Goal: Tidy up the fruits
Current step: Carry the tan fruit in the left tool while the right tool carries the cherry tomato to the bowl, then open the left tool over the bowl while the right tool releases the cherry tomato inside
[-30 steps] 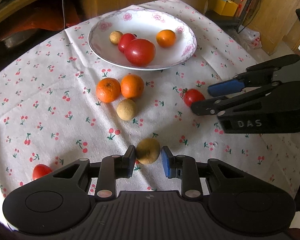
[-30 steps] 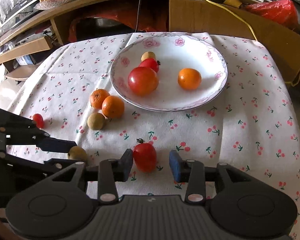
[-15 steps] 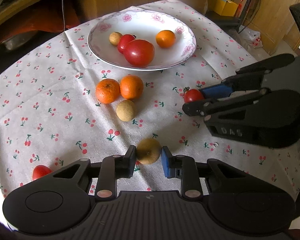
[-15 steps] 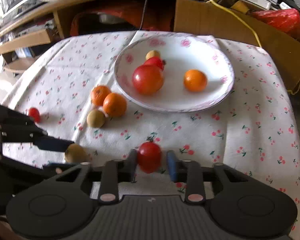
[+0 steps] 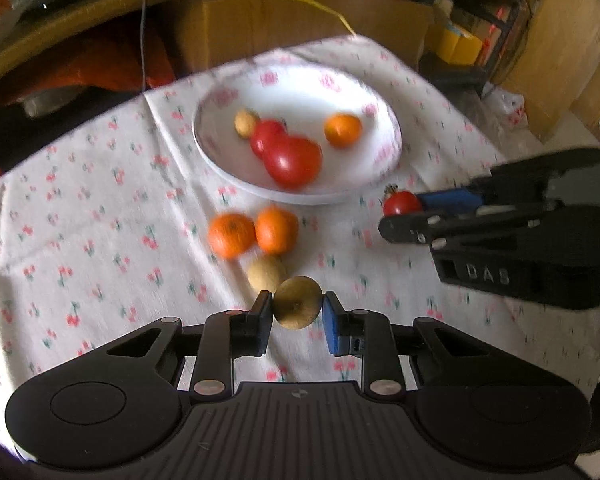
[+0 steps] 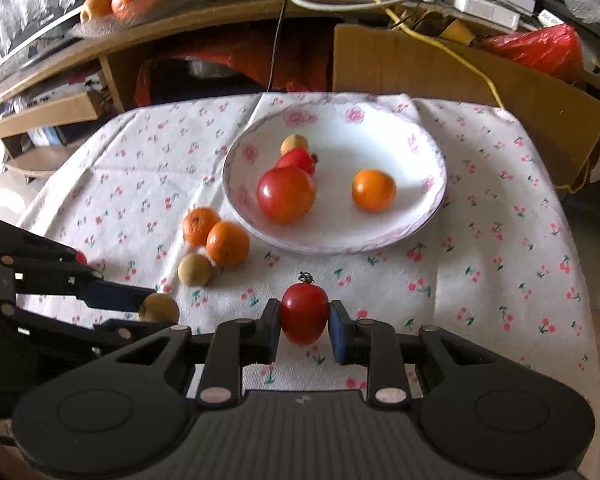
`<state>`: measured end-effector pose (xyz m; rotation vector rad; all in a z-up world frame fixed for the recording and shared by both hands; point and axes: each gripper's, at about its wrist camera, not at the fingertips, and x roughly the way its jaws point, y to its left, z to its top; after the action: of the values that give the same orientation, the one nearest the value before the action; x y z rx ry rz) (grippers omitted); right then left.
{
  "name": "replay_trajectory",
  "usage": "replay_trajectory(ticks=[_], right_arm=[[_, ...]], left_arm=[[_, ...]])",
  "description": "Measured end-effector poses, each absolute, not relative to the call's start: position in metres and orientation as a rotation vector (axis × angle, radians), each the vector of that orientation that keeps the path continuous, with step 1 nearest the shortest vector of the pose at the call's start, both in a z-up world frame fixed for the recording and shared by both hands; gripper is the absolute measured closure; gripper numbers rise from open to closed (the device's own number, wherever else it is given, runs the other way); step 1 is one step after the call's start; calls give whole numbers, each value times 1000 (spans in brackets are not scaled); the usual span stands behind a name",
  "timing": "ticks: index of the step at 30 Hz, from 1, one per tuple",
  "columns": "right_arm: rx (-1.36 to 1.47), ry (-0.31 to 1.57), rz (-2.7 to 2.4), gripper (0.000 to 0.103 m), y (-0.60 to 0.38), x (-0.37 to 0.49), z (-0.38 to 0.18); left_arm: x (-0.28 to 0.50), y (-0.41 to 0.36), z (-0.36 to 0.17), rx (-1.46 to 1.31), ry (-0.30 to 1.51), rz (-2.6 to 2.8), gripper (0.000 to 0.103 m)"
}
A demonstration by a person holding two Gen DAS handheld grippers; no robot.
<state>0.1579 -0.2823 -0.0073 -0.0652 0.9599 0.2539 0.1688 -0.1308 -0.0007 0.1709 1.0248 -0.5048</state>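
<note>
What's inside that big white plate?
In the white plate lie a large tomato, a smaller tomato partly hidden behind it, a tan round fruit and an orange. Anything behind the tomatoes is covered.

Cloth [image 6: 500, 208]: white, small red cherry print. Plate [image 6: 428, 216]: white, pink flowers at rim. Tomatoes [image 6: 286, 194] red; oranges [image 6: 228, 242] orange; small round fruit [image 5: 298, 302] tan-brown, possibly longan. Pads [image 6: 338, 336]: one blue, one black.

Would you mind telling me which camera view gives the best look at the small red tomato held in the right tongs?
The right wrist view: the small red tomato sits sharp and central, clamped between both pads. The left wrist view shows it small, from the side, partly hidden.
</note>
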Motion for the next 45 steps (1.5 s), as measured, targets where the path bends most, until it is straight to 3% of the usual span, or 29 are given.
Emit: replay_trajectory(ticks=[8,29,45], right_arm=[[-37,904,217,81,-287,179,11],[-20,937,181,81,-295,237,-8],[36,876,158,80,-302,233,6]], left_arm=[[206,-151,24,155,936,-479,69],[255,-160,7,122,941,-453,64],[251,-150,21,79,917,-438,49]])
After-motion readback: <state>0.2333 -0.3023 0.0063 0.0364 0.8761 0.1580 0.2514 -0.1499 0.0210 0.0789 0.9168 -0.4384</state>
